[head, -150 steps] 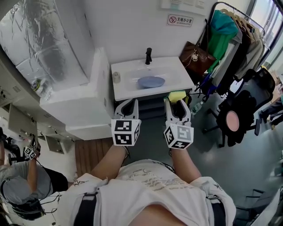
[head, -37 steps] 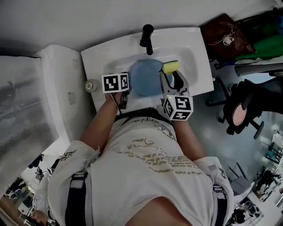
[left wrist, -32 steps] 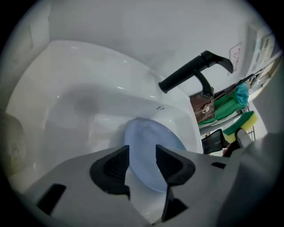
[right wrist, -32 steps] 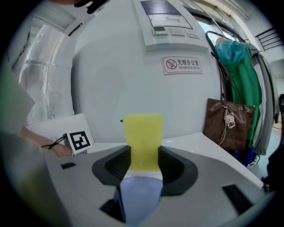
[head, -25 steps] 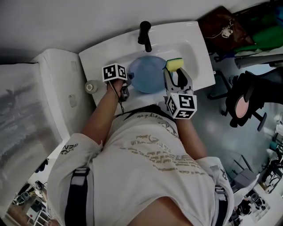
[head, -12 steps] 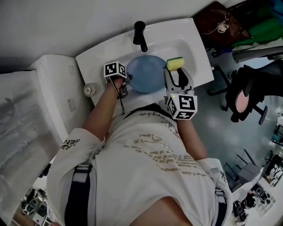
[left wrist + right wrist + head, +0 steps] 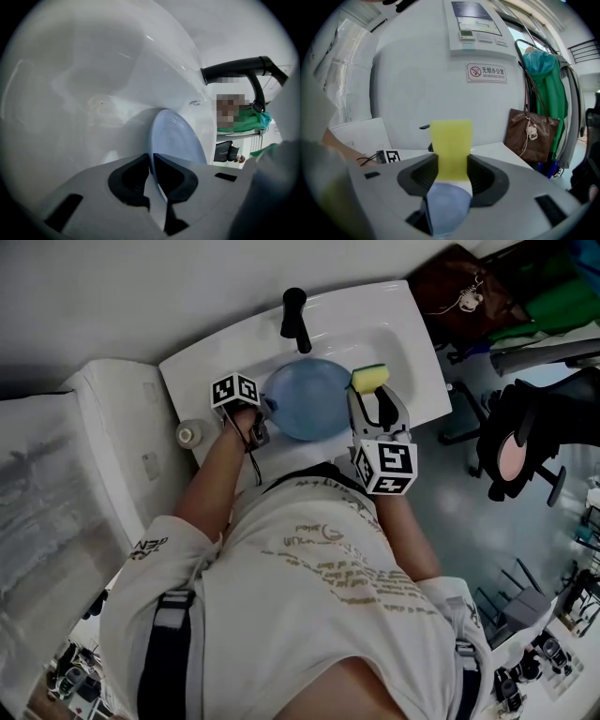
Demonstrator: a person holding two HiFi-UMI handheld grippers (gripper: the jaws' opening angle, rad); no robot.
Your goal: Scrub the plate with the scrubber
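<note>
While the left gripper [image 7: 152, 161], jaws just closing, clamps the plate [image 7: 177, 140] rim in the sink [image 7: 93, 89], right gripper [image 7: 449, 169] pinching scrubber [image 7: 451, 140].

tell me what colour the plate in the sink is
Light blue, plain with no pattern; the plate shows best in the head view.

wall: white [image 7: 417, 70], no-smoking sign [image 7: 486, 73]
floor: grey [image 7: 459, 502], smooth
furniture: white washbasin counter [image 7: 417, 334], black office chair [image 7: 539, 413]
rack: green garment [image 7: 546, 93], brown bag [image 7: 532, 136]
light: daylight, window [image 7: 524, 33] upper right
</note>
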